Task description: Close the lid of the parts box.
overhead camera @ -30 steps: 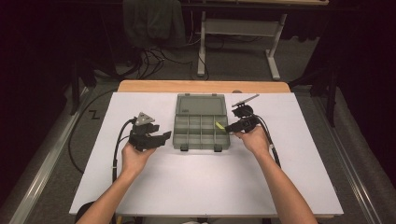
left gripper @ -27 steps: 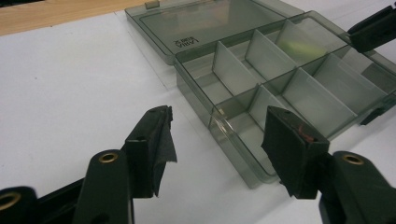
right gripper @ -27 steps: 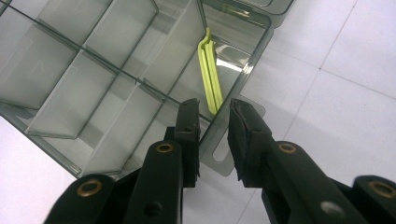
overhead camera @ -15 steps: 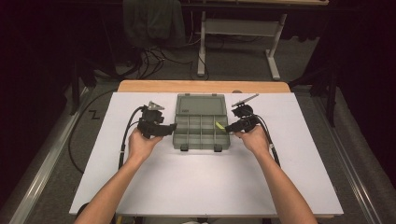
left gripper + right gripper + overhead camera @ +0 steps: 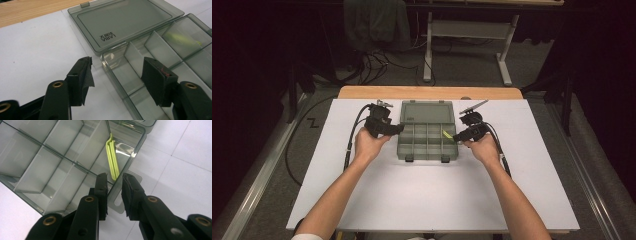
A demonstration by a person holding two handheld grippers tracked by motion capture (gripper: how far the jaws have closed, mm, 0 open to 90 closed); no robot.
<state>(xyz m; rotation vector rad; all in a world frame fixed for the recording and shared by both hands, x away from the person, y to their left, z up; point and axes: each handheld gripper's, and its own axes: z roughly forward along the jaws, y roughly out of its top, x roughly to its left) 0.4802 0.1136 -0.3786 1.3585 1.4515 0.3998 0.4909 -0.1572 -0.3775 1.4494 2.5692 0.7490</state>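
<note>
Box wall (image 5: 125, 173) between right gripper's (image 5: 114, 192) fingers

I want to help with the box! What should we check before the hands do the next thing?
1. Lid open and lying flat behind the box: ok.
2. Left gripper jaws open, one on each side of the box's near wall, not pinching it: ok.
3. Right gripper jaws narrow at the box's edge, over its tab; whether they squeeze the wall: cannot tell.
4. Yellow-green clip inside its end compartment, leaning on the wall: ok.
5. Other compartments look empty: ok.
6. Box sitting flat on the white table: ok.
</note>
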